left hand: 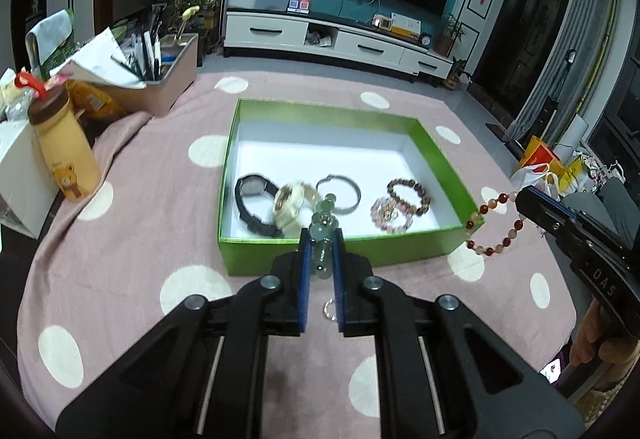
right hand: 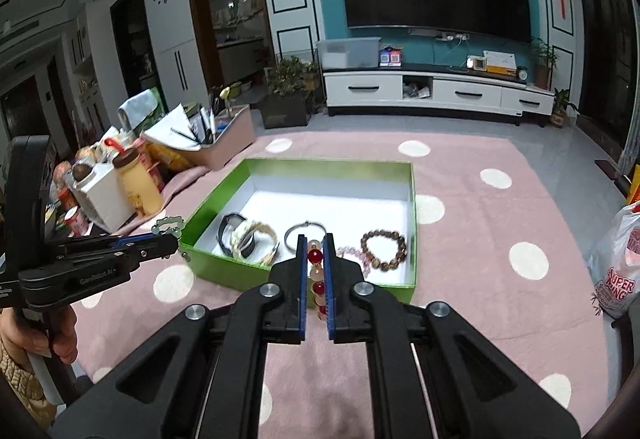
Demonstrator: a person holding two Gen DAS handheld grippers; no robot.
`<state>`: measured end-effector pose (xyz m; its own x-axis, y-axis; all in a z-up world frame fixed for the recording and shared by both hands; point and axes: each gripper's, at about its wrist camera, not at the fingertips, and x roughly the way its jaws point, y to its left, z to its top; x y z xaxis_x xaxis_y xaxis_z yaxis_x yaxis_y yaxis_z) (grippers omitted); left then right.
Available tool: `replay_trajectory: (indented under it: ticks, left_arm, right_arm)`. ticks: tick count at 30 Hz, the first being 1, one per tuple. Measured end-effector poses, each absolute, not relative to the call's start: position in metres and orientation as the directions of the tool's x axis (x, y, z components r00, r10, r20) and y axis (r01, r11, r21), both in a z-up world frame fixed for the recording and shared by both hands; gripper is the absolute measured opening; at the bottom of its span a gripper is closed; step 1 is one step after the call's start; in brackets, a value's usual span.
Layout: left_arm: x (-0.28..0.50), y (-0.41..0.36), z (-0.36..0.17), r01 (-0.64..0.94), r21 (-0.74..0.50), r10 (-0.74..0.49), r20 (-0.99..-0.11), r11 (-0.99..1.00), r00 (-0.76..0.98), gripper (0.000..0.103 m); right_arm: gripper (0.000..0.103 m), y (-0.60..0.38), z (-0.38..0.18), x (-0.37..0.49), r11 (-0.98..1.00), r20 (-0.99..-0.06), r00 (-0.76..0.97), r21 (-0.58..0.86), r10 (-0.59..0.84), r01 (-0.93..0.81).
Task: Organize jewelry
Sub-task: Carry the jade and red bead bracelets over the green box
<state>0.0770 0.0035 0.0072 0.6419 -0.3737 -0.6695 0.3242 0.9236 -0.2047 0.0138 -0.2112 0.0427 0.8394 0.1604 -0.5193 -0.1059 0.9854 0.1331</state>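
Note:
A green box (left hand: 236,175) (right hand: 412,199) with a white floor sits on the pink dotted cloth. In it lie a black watch (left hand: 252,203), a cream watch (left hand: 290,205), a metal bangle (left hand: 340,193), a pink crystal bracelet (left hand: 390,217) and a brown bead bracelet (left hand: 410,195) (right hand: 384,249). My left gripper (left hand: 320,243) (right hand: 170,239) is shut on a pale green jade bracelet (left hand: 324,235) just in front of the box's near wall. My right gripper (right hand: 314,251) (left hand: 520,199) is shut on a red-and-peach bead bracelet (right hand: 316,275) (left hand: 494,225), held by the box's near right corner.
A small ring (left hand: 330,309) lies on the cloth under my left gripper. A yellow bear bottle (left hand: 66,155), a white box (left hand: 16,175) and a pink organizer (left hand: 168,83) with papers and pens crowd the left. Bags (right hand: 620,259) stand at the right.

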Motion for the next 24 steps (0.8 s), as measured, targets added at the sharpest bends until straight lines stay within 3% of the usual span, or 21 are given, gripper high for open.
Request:
replay_trajectory:
  ticks: [24]
  left_arm:
    - [0.153,-0.028,0.043,0.281,-0.169,-0.32,-0.66,0.945,0.679,0.01]
  right_arm:
    - [0.007,-0.237,0.056,0.075,0.975,-0.45,0.878,0.209,0.163,-0.074]
